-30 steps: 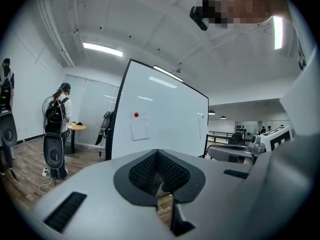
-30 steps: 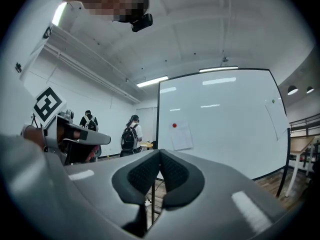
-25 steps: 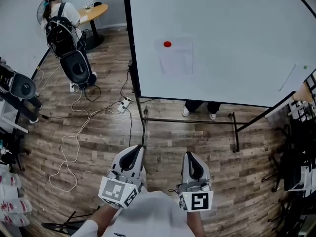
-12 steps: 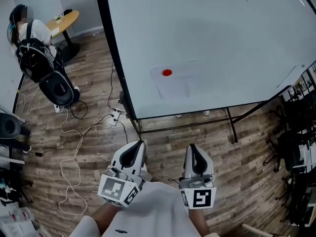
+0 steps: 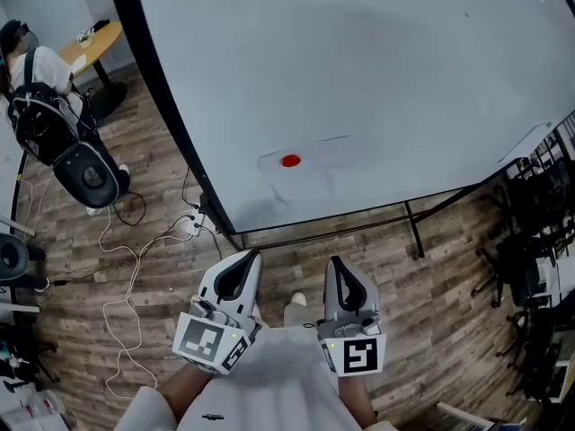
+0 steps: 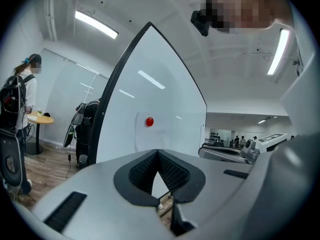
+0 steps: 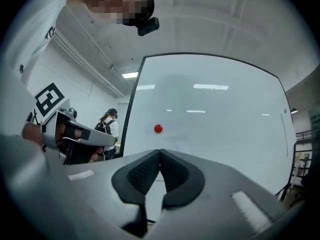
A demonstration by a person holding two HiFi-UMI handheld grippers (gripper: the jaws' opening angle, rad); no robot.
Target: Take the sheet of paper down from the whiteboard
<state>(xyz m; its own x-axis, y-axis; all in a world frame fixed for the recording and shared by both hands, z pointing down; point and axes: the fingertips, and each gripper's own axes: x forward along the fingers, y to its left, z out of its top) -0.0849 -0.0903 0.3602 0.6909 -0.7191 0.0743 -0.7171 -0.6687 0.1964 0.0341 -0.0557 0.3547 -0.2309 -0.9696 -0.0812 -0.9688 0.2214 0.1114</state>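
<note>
1 magnet (image 5: 290, 161) pins paper (image 5: 310, 180); cables (image 5: 133, 257) on floor (image 5: 449, 272).

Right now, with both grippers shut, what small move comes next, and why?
Probably step closer to the whiteboard and open the right gripper: it and the left gripper are shut, empty and short of the paper, which a red magnet pins.

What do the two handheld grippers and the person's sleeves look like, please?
Both the left gripper and right gripper have light grey shells with black ribbed pads inside the jaws. Each carries a white cube with black square markers. The sleeves are white.
</note>
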